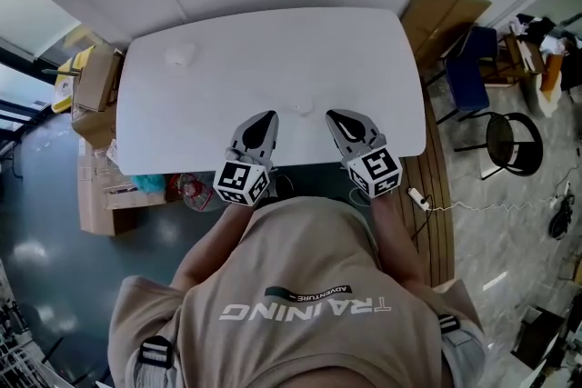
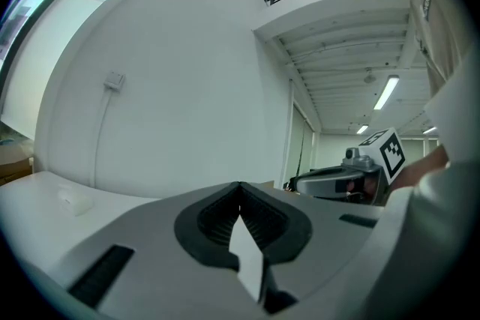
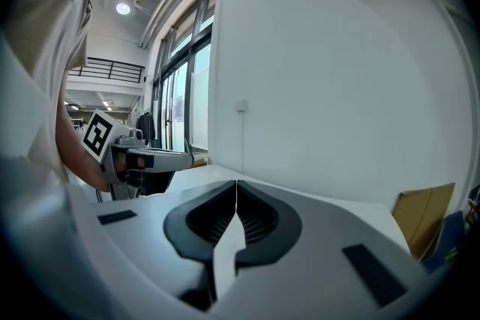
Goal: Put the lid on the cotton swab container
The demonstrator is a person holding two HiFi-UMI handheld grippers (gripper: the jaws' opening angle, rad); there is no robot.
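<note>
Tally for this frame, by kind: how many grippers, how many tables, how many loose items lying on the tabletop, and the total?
Grippers: 2, the left gripper and the right gripper, both shut with nothing between the jaws
Tables: 1, the white table
Loose items: 2, the far pale item and the near pale item, both too small to identify
Total: 5
</note>
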